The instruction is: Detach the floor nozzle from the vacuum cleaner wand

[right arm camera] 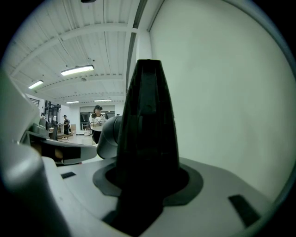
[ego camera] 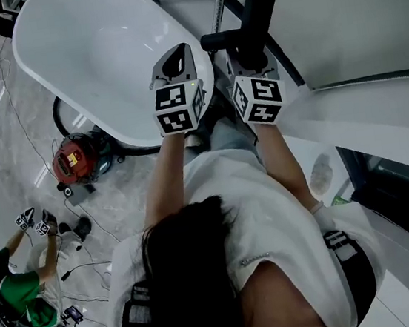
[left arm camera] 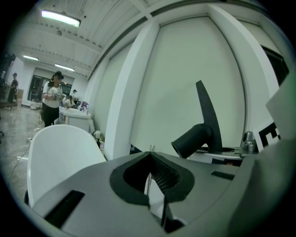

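The floor nozzle (right arm camera: 148, 115), smooth black plastic that looks stiff and light, stands clamped in the right tool (right arm camera: 147, 180), just right of the steel wand (ego camera: 220, 3). The left tool (left arm camera: 150, 162) is fully closed, seemingly on nothing. The wand's slippery shaft probably needs a firm hold.

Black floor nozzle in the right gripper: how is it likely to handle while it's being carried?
Probably stiff: the floor nozzle keeps its T shape in the right gripper. Likely top-heavy: it stands well beyond the jaws and its neck juts sideways, so it may twist in the grip. Its smooth dark surface looks somewhat slippery.
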Available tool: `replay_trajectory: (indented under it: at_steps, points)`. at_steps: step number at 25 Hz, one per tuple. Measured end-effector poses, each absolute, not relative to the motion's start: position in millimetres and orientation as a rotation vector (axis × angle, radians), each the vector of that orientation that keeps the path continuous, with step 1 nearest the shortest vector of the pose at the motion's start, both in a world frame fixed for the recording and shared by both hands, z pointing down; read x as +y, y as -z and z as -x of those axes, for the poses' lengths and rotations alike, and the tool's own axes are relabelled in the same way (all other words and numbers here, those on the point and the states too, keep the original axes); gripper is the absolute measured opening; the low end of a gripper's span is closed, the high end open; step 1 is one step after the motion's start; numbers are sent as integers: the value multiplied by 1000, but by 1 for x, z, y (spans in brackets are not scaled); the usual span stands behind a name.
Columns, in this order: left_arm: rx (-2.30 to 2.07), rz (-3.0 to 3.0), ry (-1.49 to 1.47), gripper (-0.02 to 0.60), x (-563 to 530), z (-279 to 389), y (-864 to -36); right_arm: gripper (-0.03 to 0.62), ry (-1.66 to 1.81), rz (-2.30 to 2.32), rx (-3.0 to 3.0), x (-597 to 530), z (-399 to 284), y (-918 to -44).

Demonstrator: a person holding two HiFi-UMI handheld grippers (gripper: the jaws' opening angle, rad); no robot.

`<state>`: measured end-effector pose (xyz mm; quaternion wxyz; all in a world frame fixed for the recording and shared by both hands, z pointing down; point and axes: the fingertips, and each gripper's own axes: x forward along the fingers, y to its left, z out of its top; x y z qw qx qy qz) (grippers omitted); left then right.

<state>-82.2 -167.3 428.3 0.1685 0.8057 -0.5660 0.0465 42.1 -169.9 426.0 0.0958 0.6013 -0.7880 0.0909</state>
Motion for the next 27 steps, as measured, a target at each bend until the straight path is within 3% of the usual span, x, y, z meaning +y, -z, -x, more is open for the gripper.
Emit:
replay_trajectory:
  at_steps: [27]
  points:
    - [-1690, -2336, -153, 3, -148, 69, -435, 199, -129, -1717, -2328, -150, -36, -429]
